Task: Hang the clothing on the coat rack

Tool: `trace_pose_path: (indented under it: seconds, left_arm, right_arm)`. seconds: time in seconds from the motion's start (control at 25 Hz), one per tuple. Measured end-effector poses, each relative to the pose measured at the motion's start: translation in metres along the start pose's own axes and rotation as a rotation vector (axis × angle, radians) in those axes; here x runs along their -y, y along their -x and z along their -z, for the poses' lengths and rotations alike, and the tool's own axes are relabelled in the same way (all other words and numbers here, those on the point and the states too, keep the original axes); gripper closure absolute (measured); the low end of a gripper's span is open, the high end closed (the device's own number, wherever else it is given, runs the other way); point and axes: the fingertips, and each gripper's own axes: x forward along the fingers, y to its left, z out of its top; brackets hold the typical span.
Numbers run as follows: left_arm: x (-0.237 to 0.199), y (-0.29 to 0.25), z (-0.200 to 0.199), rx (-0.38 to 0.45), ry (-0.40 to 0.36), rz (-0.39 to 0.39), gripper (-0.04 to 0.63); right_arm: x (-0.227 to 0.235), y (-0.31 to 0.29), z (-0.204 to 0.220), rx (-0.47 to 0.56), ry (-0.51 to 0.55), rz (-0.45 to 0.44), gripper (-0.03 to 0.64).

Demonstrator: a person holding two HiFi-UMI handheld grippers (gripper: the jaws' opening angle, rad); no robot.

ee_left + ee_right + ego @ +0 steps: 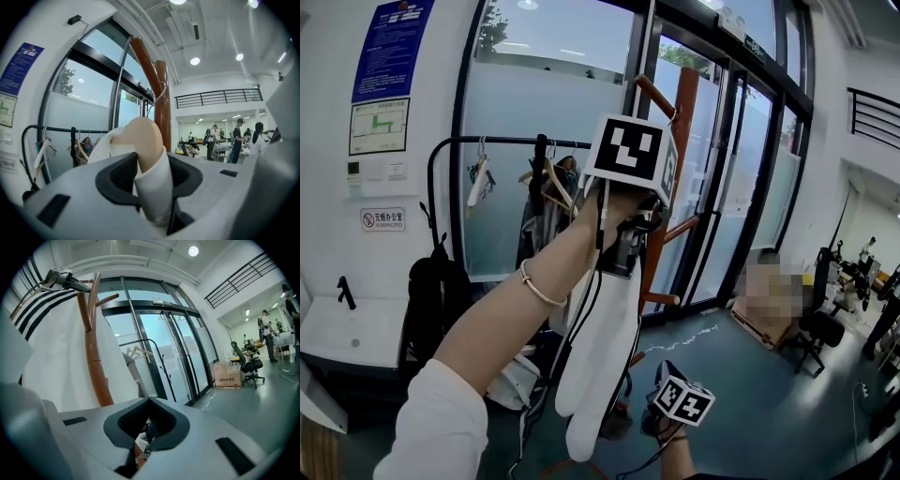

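A white garment (602, 356) hangs down from my raised left gripper (642, 220), right beside the brown wooden coat rack (682, 131). In the left gripper view a fold of that white cloth (152, 187) lies in the gap of the left gripper (151, 164), wrapped round a rounded beige peg tip (144, 140); the jaws stand apart and do not pinch it. The rack's pole (162, 105) rises just behind. My right gripper (673, 394) hangs low, below the garment, its jaws closed and empty. The right gripper view shows the garment's black stripes (40, 310) and the rack (96, 366).
A black clothes rail (511, 142) with hangers stands at the glass wall behind the rack, a black bag (436, 300) below it. Glass doors (187, 352) lie to the right, then a cardboard box (229, 378) and an office chair (251, 365). People (236, 140) stand far off.
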Motion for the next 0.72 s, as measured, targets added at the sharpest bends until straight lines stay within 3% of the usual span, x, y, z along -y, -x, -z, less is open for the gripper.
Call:
trace_pose_path:
  seconds: [0.12, 0.16, 0.24, 0.72]
  left_arm:
    - [0.006, 0.002, -0.002, 0.019, 0.023, 0.051, 0.436]
    - [0.010, 0.003, -0.003, 0.036, 0.010, 0.064, 0.377]
    - [0.020, 0.006, -0.004, 0.074, -0.022, 0.087, 0.334]
    - [0.044, 0.033, -0.012, 0.204, 0.100, 0.216, 0.311]
  right_arm:
    - [-0.002, 0.004, 0.001, -0.005, -0.003, 0.002, 0.594]
    - [-0.003, 0.006, 0.001, -0.005, -0.001, 0.004, 0.594]
    - [0.000, 0.010, 0.003, -0.009, 0.004, 0.010, 0.594]
    - [0.011, 0.040, -0.006, 0.026, 0.053, 0.052, 0.594]
